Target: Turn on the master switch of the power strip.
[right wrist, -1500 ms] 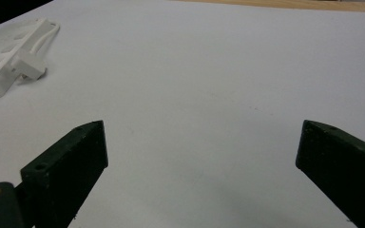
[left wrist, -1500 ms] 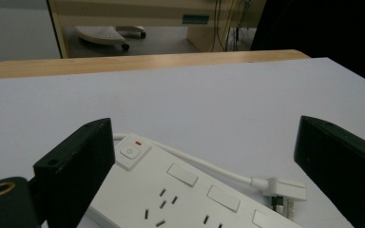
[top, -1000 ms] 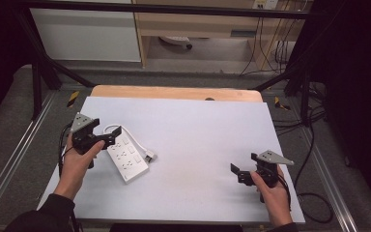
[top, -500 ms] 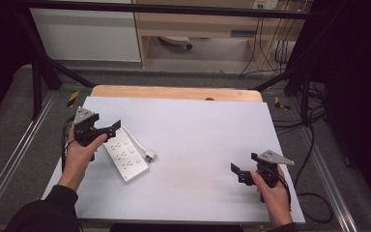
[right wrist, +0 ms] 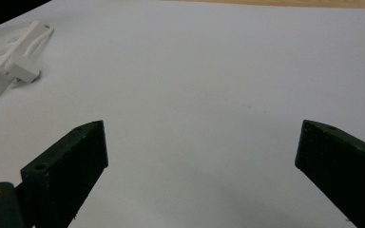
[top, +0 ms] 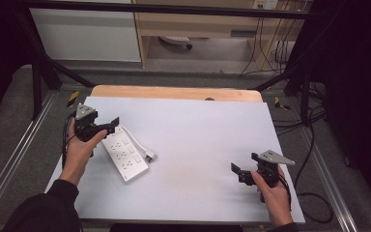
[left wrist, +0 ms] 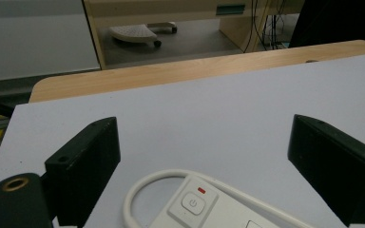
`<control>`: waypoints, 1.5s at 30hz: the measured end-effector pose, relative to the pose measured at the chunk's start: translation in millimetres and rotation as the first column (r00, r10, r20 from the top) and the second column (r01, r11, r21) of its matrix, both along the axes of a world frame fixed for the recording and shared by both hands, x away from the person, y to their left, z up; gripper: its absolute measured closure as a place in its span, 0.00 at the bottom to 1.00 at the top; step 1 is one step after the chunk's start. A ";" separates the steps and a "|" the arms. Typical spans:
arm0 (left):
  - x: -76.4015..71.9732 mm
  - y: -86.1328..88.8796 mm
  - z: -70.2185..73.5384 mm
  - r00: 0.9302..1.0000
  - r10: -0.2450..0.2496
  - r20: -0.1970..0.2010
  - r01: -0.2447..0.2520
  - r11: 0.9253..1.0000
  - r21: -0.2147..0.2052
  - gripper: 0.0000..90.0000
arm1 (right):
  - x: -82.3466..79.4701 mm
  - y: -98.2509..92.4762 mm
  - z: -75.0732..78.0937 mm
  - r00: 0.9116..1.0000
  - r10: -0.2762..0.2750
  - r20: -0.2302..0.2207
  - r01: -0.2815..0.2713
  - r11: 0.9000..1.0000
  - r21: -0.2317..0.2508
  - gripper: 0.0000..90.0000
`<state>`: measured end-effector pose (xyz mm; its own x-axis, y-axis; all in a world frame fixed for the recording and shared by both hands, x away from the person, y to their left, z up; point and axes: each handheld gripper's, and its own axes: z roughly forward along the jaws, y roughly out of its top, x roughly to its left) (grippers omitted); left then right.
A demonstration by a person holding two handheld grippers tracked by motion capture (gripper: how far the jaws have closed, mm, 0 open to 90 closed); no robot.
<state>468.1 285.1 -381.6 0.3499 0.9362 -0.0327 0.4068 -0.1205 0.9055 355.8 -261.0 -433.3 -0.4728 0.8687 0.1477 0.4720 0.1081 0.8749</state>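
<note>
- Nearest me, the right gripper (top: 244, 172) sits low over the white table (top: 203, 140), jaws spread wide with nothing between them.
- Farther out on the left, the white power strip (top: 125, 153) lies flat, its cord (top: 137, 145) looped alongside (plug (top: 149, 156) just beside it).
- The left gripper (top: 110, 124) hovers at the strip's far end, over the power button (left wrist: 193, 203), jaws released and empty.

Only a power symbol marks the power strip's switch (left wrist: 192, 203).
</note>
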 end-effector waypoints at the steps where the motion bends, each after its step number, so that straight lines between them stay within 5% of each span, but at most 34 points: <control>1: 0.9 -0.3 -0.7 1.000 0.001 -0.001 -0.001 1.000 0.002 0.12 | 0.0 -0.1 0.0 1.000 0.000 0.000 0.000 1.000 -0.001 0.04; 17: 11.6 6.7 -10.9 0.997 0.042 -0.058 -0.043 0.999 -0.002 0.22 | 0.0 -1.1 0.4 1.000 0.000 -0.004 0.000 1.000 0.006 0.05; 36: 16.0 6.3 -16.9 0.993 0.054 -0.104 -0.052 0.998 0.021 0.64 | 0.2 -1.7 0.8 1.000 -0.001 -0.001 0.001 1.000 0.009 0.05; 45: 20.3 10.8 -21.3 0.989 0.069 -0.131 -0.071 0.997 -0.007 0.83 | 1.3 -1.2 0.5 1.000 0.006 -0.003 -0.006 1.000 0.003 0.05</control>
